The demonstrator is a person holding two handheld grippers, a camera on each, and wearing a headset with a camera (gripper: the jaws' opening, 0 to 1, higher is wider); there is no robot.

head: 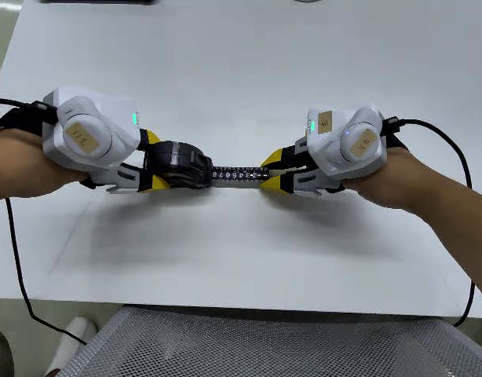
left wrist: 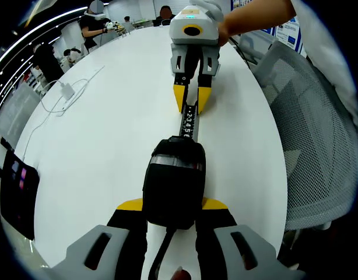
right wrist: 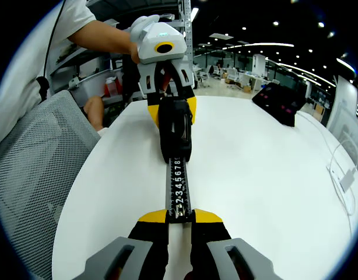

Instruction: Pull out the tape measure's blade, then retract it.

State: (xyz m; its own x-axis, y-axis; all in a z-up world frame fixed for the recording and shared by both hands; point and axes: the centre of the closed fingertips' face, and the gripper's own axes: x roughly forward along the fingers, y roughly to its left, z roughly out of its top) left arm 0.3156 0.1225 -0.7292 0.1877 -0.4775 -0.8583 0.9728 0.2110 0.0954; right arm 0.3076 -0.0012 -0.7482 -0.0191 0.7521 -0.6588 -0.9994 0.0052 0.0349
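Mid-pull here. The left tool (head: 151, 169) is clamped across the black body of the tape measure (head: 178, 165), yellow tips pressed to either side of it. The right tool (head: 274, 170) has its tips pinched narrow on the free end of the blade (head: 237, 174). Only a short run of blade is out; the right gripper view reads single-digit numerals and no further.

So, by my reading, the pull-out step is under way and far from its full reach, and the retract is not yet begun. The next move calls for the two tools to draw apart along the blade's own line. The left one anchors the body, and the right one holds its pinch so the tip doesn't slip and snap back.

The blade's long axis runs left to right across the head view, roughly parallel to the near edge of the white worktop (head: 249, 71), printed face up. The mouth of the tape measure points straight at the right tool. The whole thing sits between the two tools, low over the worktop — whether it touches the surface, I cannot tell.
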